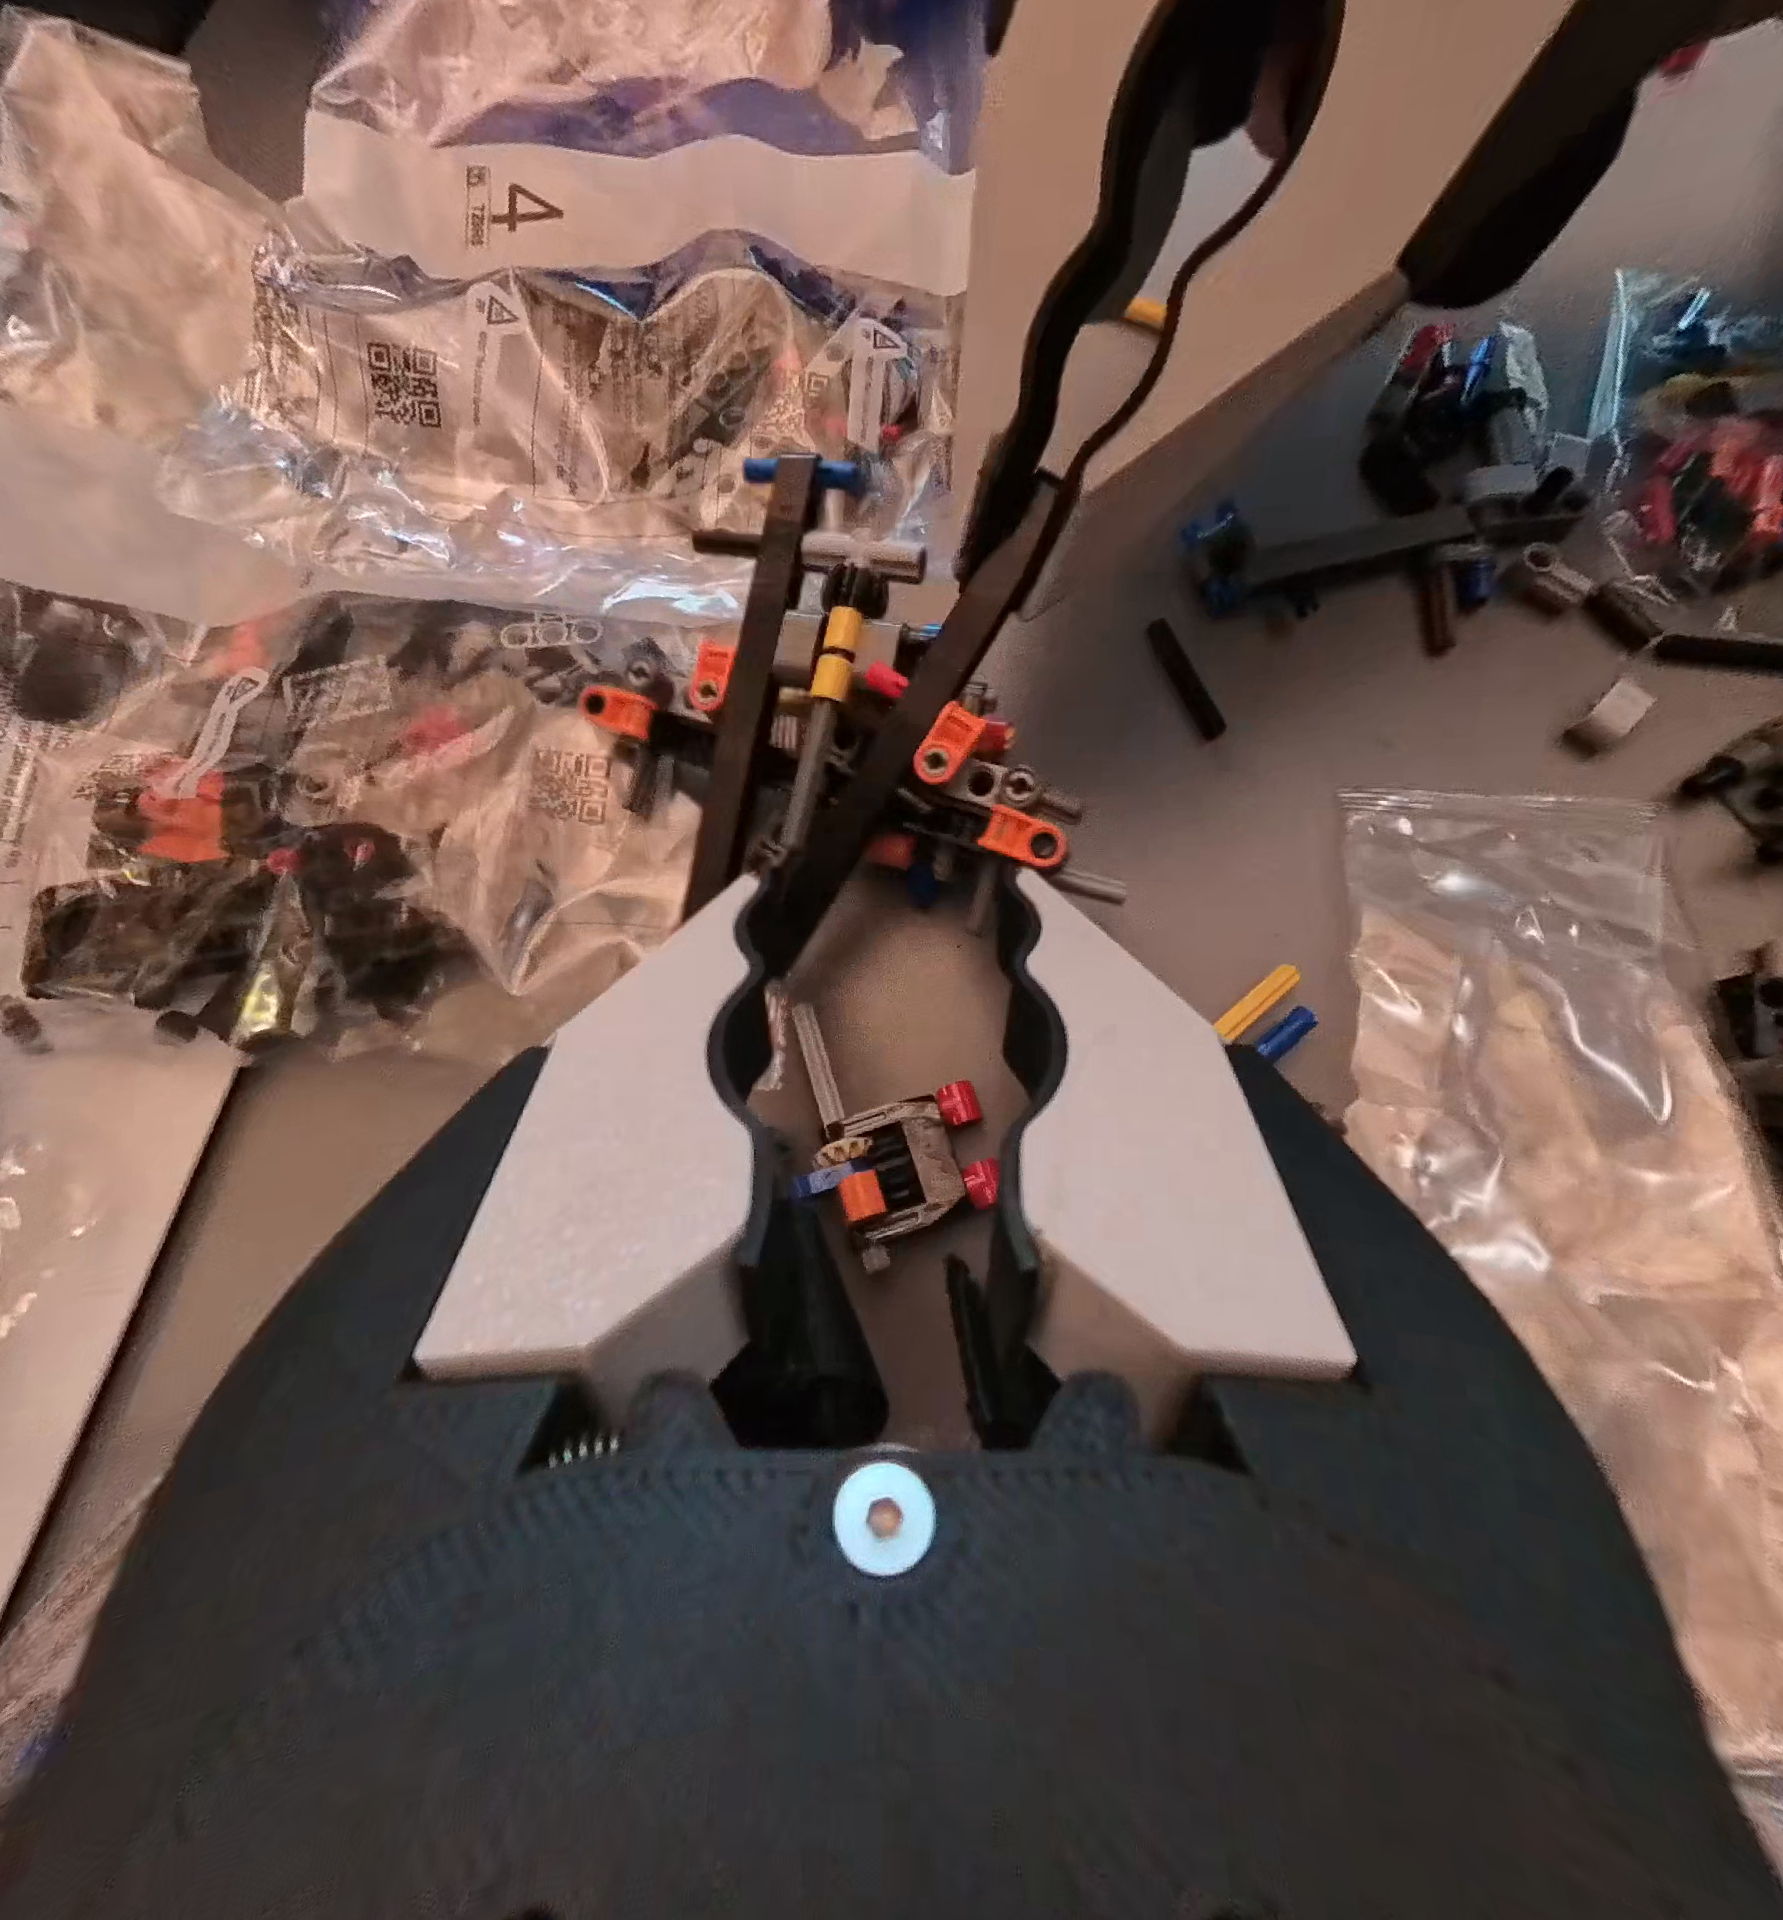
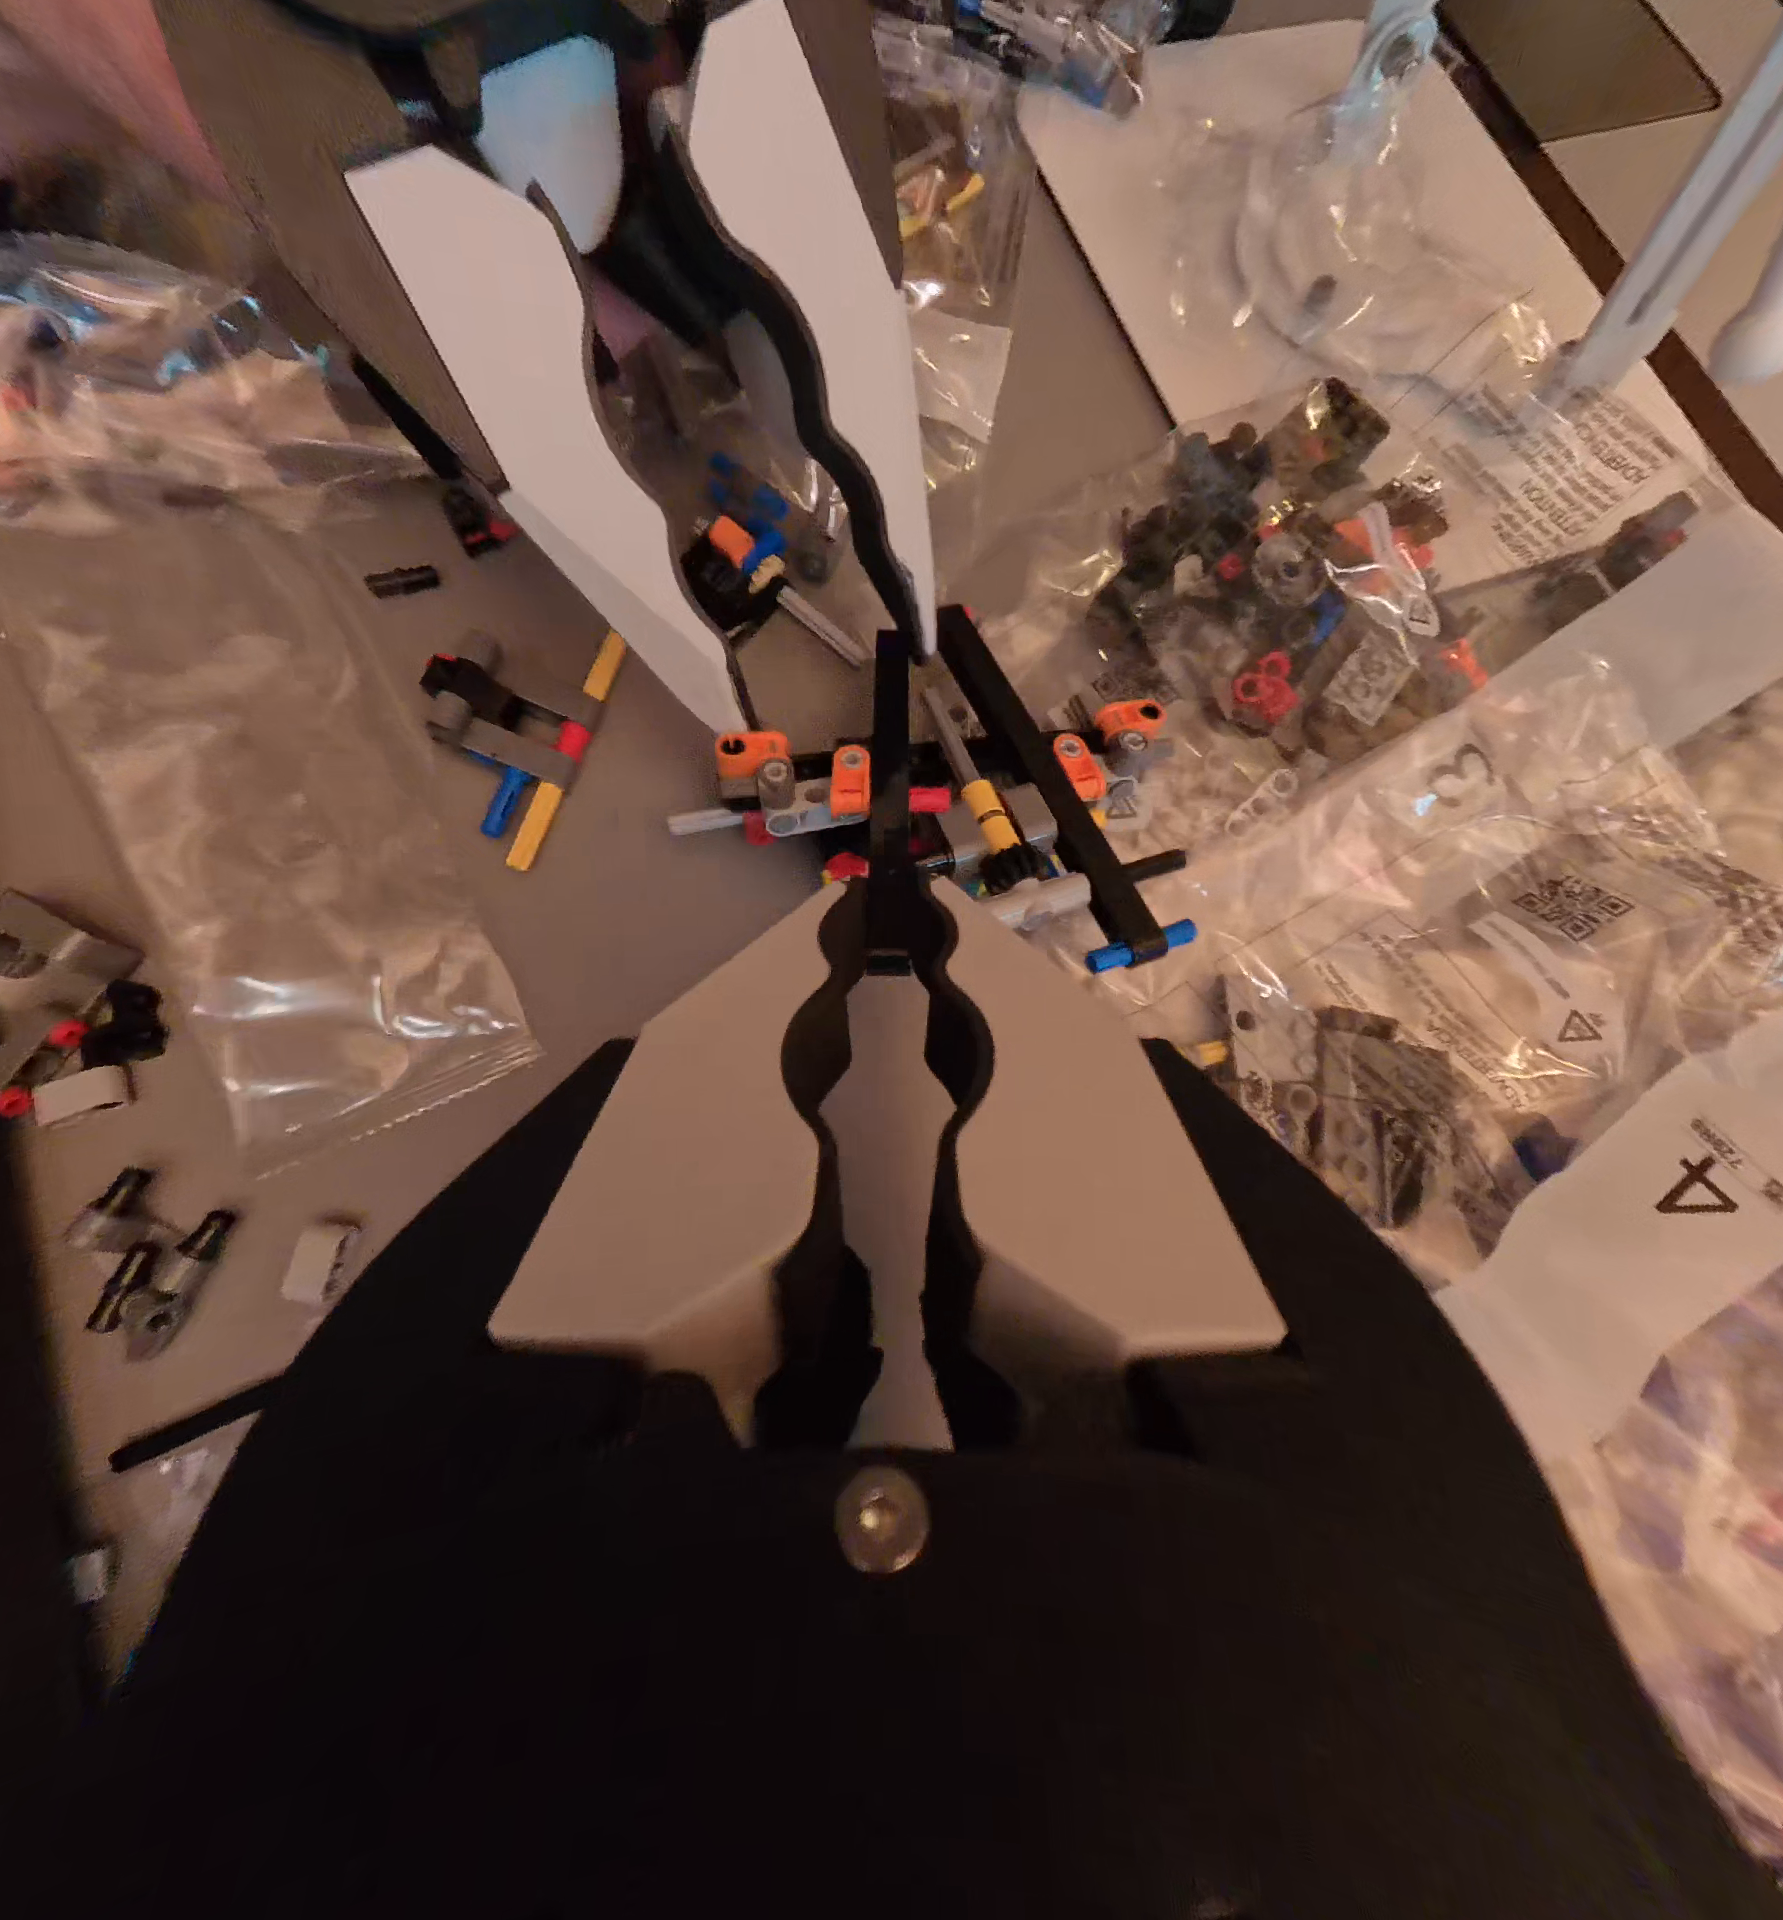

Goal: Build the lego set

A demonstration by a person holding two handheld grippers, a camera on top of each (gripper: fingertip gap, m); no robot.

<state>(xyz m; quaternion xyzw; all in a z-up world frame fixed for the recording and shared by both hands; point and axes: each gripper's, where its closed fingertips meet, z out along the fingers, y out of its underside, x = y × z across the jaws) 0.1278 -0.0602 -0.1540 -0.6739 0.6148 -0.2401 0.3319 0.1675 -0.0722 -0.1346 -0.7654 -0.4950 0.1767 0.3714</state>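
Pinching hard, the right claw (image 2: 892,935) has its two fingers pressed onto the near end of a long black beam (image 2: 889,790), and that beam runs straight ahead from the tips, its long axis in line with the fingers, out over the chassis build (image 2: 928,800). Just beyond the tips sits that build itself: grey frame, orange connectors (image 2: 851,779) strung across it, a yellow sleeve (image 2: 982,802) on a central axle. A second black beam (image 2: 1048,774), carrying a blue pin (image 2: 1141,945) at its near end, angles off ahead and to the right of the tips. The two beams fan apart like a V, so my read is that the held one has to swing parallel before it seats.

Over on the other side, the left claw (image 1: 882,914) is spread wide with nothing between the fingers. Between its fingers, close in, a small gear module (image 1: 902,1164) with red pins lies on the table (image 1: 1230,831). The build lies dead ahead, right at the tips, so this hand is the nearer one for steadying it.

Farther out, numbered parts bags (image 1: 575,343) pile up ahead and left of the left claw, loose pieces (image 1: 1469,540) ahead and right.

Hard to make out: where the held beam's far end meets the frame, since the left claw's finger covers it in the right wrist view.
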